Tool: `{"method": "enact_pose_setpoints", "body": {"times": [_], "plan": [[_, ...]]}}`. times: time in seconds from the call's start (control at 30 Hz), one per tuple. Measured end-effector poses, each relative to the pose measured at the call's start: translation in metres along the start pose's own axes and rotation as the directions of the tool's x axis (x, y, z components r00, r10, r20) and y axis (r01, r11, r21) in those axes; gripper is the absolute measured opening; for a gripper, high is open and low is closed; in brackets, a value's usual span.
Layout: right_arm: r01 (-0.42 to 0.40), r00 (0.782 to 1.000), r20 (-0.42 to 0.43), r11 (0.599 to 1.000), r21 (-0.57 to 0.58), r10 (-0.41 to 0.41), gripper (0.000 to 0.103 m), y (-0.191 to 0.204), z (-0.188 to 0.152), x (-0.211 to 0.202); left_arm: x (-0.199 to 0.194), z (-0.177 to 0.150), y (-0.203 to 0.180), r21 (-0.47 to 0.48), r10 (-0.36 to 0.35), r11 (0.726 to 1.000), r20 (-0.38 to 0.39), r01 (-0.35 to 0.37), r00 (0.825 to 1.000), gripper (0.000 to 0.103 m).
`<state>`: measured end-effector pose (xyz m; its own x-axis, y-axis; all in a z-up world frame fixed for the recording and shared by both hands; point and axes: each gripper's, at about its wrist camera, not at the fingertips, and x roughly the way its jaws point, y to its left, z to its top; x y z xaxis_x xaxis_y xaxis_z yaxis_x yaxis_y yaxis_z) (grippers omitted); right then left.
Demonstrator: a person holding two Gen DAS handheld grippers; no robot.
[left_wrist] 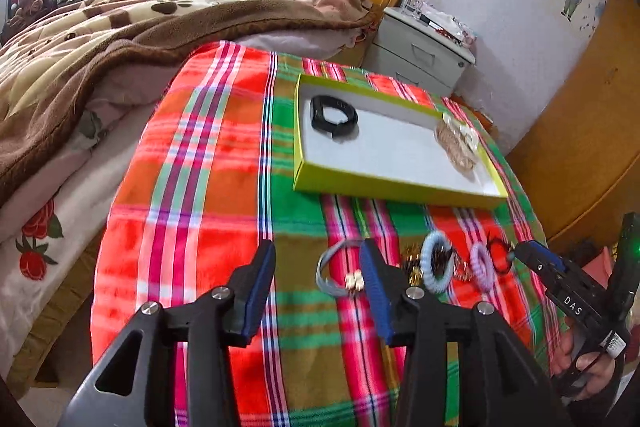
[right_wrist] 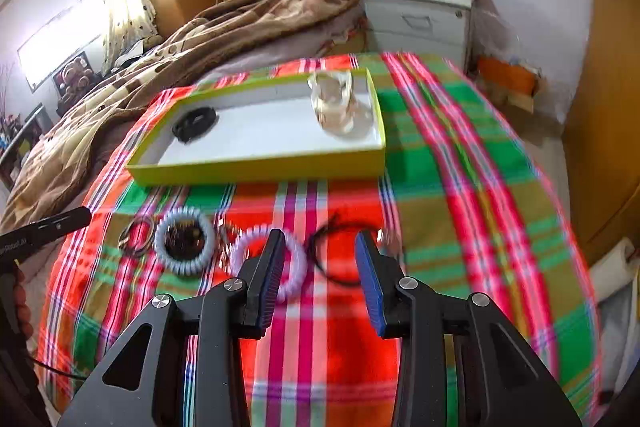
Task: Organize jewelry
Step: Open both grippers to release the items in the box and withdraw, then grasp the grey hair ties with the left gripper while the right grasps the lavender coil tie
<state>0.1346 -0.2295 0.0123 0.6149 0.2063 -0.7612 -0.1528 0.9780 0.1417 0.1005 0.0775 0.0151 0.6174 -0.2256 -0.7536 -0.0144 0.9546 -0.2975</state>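
Note:
A shallow lime-green box [left_wrist: 384, 187] [right_wrist: 256, 169] with a white floor lies on the plaid cloth. It holds a black band [left_wrist: 334, 115] [right_wrist: 195, 123] and a pale beaded piece [left_wrist: 458, 143] [right_wrist: 340, 107]. Loose pieces lie in a row nearer me: a grey bangle with gold beads [left_wrist: 340, 273], a pale blue coil tie [left_wrist: 438, 261] [right_wrist: 182, 243], a lilac coil tie [left_wrist: 482, 267] [right_wrist: 292, 267], a black cord loop [right_wrist: 340, 255] and small gold bits [left_wrist: 414, 265]. My left gripper [left_wrist: 318, 287] is open and empty above the cloth by the grey bangle. My right gripper [right_wrist: 320, 271] is open and empty above the lilac tie and black cord.
The plaid cloth [left_wrist: 208, 187] covers a small table beside a bed with a brown blanket [left_wrist: 120, 27]. A white bedside cabinet [left_wrist: 420, 47] stands behind. Orange items [right_wrist: 506, 75] sit on the floor at the right. The right gripper's body [left_wrist: 576, 291] shows in the left wrist view.

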Motion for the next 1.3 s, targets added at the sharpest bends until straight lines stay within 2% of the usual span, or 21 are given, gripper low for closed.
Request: {"method": "enact_pose_setpoints", "body": {"times": [0.1, 0.2, 0.47, 0.53, 0.63, 0.8, 0.93, 1.17, 1.3], "plan": [[0.005, 1.0, -0.017, 0.998, 0.066, -0.004, 0.037, -0.003, -0.014, 0.001, 0.0, -0.012, 0.004, -0.007, -0.038, 0.999, -0.003, 0.038, 0.999, 0.046], [-0.022, 0.999, -0.03, 0.997, 0.08, 0.025, 0.037, 0.0, -0.019, 0.003, -0.003, -0.019, 0.005, 0.007, -0.03, 1.0, 0.02, 0.03, 0.999, 0.046], [-0.039, 0.998, -0.053, 0.996, 0.083, 0.043, 0.037, 0.016, -0.019, 0.013, 0.002, -0.034, 0.009, 0.006, -0.057, 0.998, -0.037, 0.058, 0.998, 0.046], [-0.021, 0.998, -0.056, 0.995, 0.093, 0.026, 0.031, 0.016, -0.017, 0.016, 0.002, -0.036, 0.009, 0.019, -0.057, 0.998, -0.046, 0.058, 0.997, 0.046], [-0.002, 0.997, -0.074, 0.994, 0.11, 0.01, 0.03, 0.015, -0.014, 0.023, 0.0, -0.038, 0.012, 0.011, -0.084, 0.996, -0.046, 0.085, 0.995, 0.046], [0.051, 0.996, -0.08, 0.996, 0.075, -0.045, 0.016, 0.016, -0.012, 0.028, 0.001, -0.039, 0.013, 0.007, -0.087, 0.996, -0.055, 0.087, 0.995, 0.046], [0.074, 0.995, -0.075, 0.996, 0.046, -0.07, 0.01, 0.017, -0.013, 0.027, 0.002, -0.037, 0.013, 0.009, -0.088, 0.996, -0.062, 0.089, 0.994, 0.046], [0.026, 0.999, -0.03, 0.997, 0.078, -0.023, 0.01, 0.007, -0.015, 0.015, 0.003, -0.031, 0.009, 0.012, -0.074, 0.997, -0.057, 0.075, 0.996, 0.046], [-0.009, 1.0, 0.002, 0.996, 0.084, 0.009, 0.01, 0.004, -0.013, 0.004, 0.004, -0.029, 0.001, 0.06, -0.071, 0.995, -0.053, 0.074, 0.996, 0.046]]}}
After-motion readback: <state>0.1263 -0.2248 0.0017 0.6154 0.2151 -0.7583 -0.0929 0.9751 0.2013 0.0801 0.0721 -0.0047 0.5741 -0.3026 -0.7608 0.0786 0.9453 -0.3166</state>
